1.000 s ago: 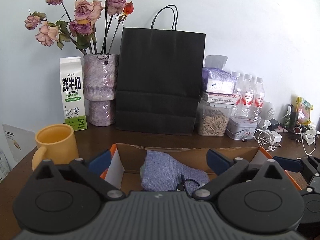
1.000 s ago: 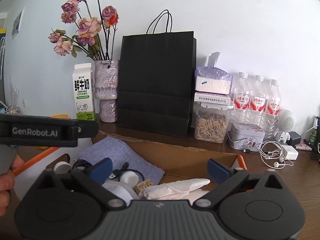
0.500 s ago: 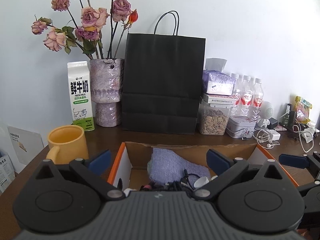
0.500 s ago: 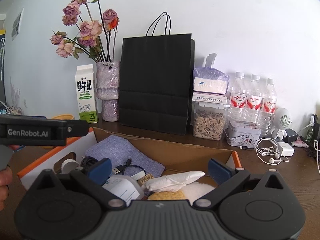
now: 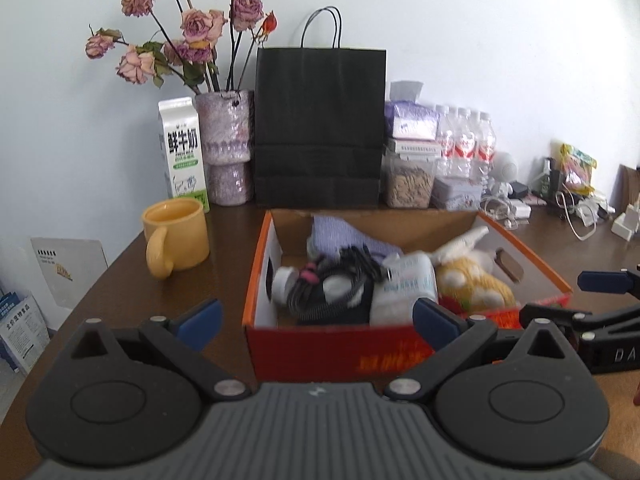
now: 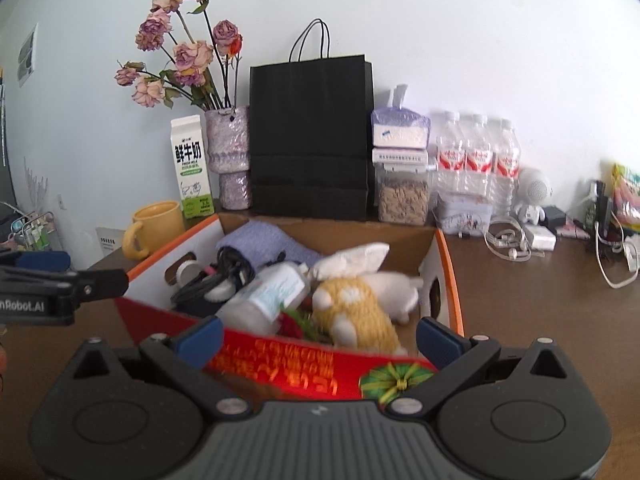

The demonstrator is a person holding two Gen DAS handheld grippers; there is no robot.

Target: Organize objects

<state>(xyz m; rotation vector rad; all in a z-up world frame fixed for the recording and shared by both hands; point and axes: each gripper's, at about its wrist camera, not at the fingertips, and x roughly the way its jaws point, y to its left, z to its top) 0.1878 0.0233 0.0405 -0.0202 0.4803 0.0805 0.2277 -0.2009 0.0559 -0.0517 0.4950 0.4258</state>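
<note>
An open red and orange cardboard box (image 5: 320, 348) (image 6: 280, 364) stands on the brown table. Inside lie a purple cloth (image 5: 340, 232) (image 6: 260, 238), a bundle of black cables (image 5: 332, 288) (image 6: 216, 276), a white bottle (image 5: 404, 288) (image 6: 272, 292) and a yellow plush toy (image 5: 472, 280) (image 6: 356, 312). My left gripper (image 5: 316, 318) is open and empty, just in front of the box's near wall. Also open and empty, my right gripper (image 6: 320, 336) hangs before the box's right front corner. Neither touches the box.
Behind the box stand a black paper bag (image 5: 320, 128), a vase of dried roses (image 5: 226, 148), a milk carton (image 5: 182, 152), a seed jar (image 5: 408, 184) and water bottles (image 5: 464, 144). A yellow mug (image 5: 180, 232) sits left of the box. Chargers and cords (image 5: 560, 204) clutter the right.
Both grippers have drawn back from over the box toward its near side. The whole box and its contents now show in front of the fingers.
</note>
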